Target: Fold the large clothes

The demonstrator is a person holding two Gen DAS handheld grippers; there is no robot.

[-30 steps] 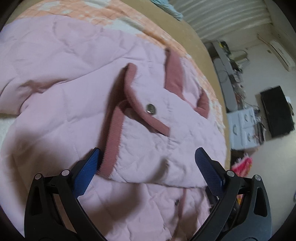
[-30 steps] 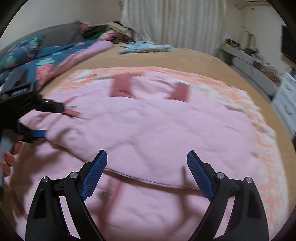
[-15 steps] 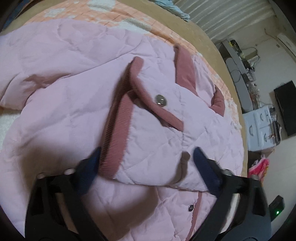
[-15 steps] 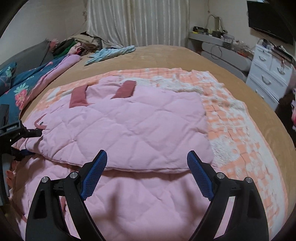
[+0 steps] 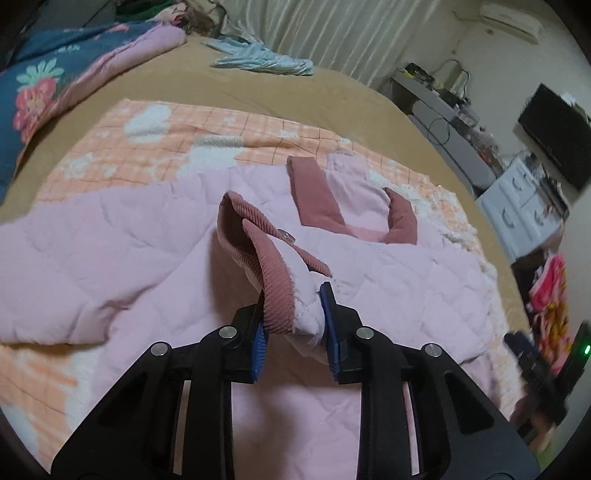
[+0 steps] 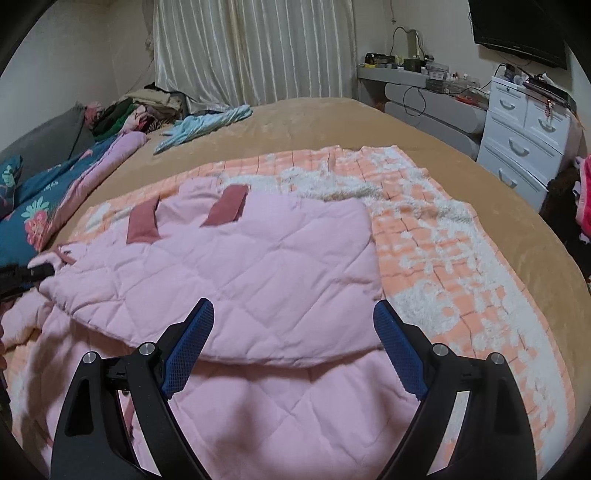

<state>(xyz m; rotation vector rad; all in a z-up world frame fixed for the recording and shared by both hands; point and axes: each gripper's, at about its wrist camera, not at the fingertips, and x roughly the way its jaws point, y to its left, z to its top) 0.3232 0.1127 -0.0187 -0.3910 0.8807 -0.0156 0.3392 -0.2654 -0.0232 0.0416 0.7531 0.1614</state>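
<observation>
Left tongs (image 5: pixel 293 325) are closing on the pink jacket's (image 5: pixel 388 280) collar corner (image 5: pixel 291 295) (ribbed trim); right tongs (image 6: pixel 293 350) gape empty. Next: carry it across, probably.

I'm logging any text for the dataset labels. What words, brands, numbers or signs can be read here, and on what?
None can be read.
Snap button on the pink quilted jacket: any embossing is too small to tell.
Items on the grey shelf: too small and blurred.
Wall-mounted TV: no logo legible.

Open right gripper (image 6: pixel 293 345) above pink jacket (image 6: pixel 258 258)
</observation>
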